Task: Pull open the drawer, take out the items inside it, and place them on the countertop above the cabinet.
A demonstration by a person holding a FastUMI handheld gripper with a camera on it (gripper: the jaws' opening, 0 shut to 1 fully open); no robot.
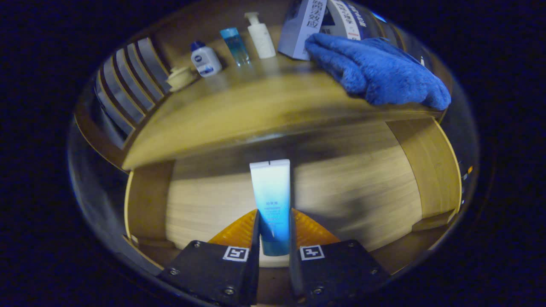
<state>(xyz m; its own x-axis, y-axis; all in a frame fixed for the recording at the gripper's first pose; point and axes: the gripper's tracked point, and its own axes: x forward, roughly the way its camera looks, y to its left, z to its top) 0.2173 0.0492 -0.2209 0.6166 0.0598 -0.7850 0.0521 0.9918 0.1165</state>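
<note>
The fingers (274,230) clamp the tube (271,200) over the open drawer (362,187); its long axis points far, toward the desk (239,111).

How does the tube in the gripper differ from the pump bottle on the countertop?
The tube is flat, white fading to blue, gripped between the fingers of the gripper over the open drawer. The pump bottle is plain white, round and free on the countertop. Both stand upright.
</note>
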